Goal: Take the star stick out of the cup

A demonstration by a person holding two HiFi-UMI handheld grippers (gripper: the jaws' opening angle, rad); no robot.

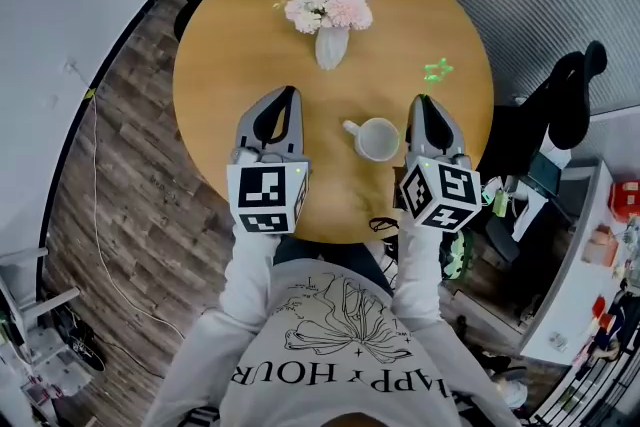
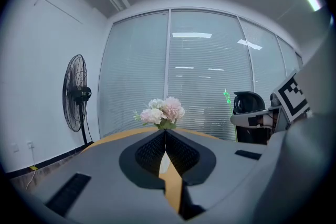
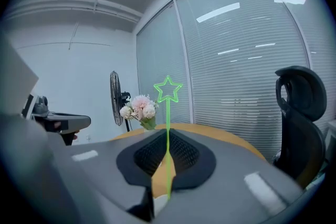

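Right of the white cup (image 1: 378, 138), the right gripper (image 1: 426, 99) pinches the green star stick (image 1: 437, 70) upright. The left gripper (image 1: 289, 92) is closed and empty, with bare round table (image 1: 230, 45) beyond.

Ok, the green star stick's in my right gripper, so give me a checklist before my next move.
1. Right gripper shut on the thin green star-topped stick: ok.
2. Stick out of the white handled cup: ok.
3. Cup upright on the round wooden table: ok.
4. Left gripper shut and empty: ok.
5. White vase of pink flowers apart from both grippers: ok.
6. Stick's lower end free of the table: cannot tell.
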